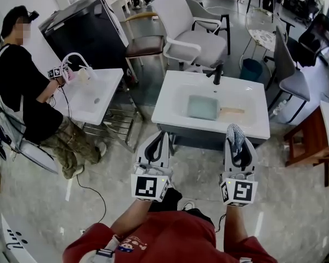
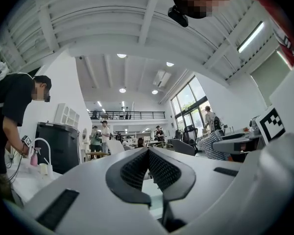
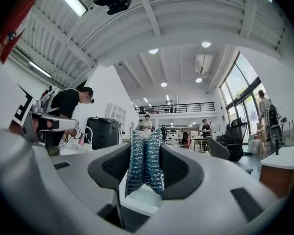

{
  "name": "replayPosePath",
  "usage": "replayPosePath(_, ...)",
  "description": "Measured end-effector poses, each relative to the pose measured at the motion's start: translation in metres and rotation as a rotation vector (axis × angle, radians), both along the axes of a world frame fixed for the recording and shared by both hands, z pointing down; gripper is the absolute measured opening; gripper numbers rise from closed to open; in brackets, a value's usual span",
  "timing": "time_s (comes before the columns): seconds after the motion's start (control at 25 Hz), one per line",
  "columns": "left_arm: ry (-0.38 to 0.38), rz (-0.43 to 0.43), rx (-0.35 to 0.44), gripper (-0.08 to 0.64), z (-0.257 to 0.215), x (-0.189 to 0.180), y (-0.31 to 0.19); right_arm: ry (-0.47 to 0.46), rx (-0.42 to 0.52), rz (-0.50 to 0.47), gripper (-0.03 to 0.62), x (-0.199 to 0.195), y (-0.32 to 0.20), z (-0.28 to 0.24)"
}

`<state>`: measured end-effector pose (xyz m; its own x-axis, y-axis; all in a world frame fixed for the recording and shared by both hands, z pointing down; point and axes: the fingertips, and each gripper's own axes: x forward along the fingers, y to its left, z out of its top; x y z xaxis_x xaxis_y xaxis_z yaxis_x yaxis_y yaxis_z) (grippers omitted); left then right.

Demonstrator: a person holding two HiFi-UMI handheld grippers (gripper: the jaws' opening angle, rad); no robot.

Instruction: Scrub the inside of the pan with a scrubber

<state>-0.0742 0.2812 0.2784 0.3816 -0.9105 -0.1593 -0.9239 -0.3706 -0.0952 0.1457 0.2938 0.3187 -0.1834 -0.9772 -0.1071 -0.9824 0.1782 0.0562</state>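
A square teal pan (image 1: 202,107) with a wooden handle (image 1: 232,111) lies in the white sink (image 1: 170,106) ahead of me. Both grippers hang in front of the sink's near edge, short of the pan. My left gripper (image 1: 163,135) has its jaws meeting at the tips with nothing between them; in the left gripper view (image 2: 148,151) only the sink's rim shows behind the pads. My right gripper (image 1: 235,130) is shut on a silvery blue wire scrubber (image 3: 145,163), which stands upright between the pads and pokes past the tips (image 1: 235,129).
A black faucet (image 1: 217,73) stands at the sink's far rim. Another person (image 1: 22,86) works at a second sink (image 1: 107,89) to the left. White chairs (image 1: 189,34) stand behind, a teal bin (image 1: 252,69) at the back right, and a wooden table (image 1: 312,138) on the right.
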Motion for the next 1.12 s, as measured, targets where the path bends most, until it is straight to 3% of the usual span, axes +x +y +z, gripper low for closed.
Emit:
replayPosePath(0.28, -0.025, 0.035, -0.074, 0.008, 0.020, 0.014, -0.058, 0.009, -0.001, 0.008, 0.190, 0.006, -0.058, -0.001)
replayPosePath(0.72, -0.010, 0.079, -0.099, 0.008, 0.027, -0.003, -0.192, 0.048, -0.009, 0.020, 0.190, -0.026, -0.185, -0.006)
replayPosePath(0.84, -0.001, 0.096, -0.074, 0.008, 0.028, -0.012, -0.231, 0.055, -0.013, 0.024, 0.190, -0.038, -0.221, -0.008)
replayPosePath(1.0, 0.038, 0.123, -0.079, 0.008, 0.042, -0.023, -0.275, 0.114, -0.010, 0.009, 0.190, -0.056, -0.259, -0.009)
replayPosePath(1.12, 0.019, 0.135, -0.090, 0.008, 0.051, -0.028, -0.304, 0.128, 0.000, 0.031, 0.190, -0.060, -0.284, -0.011)
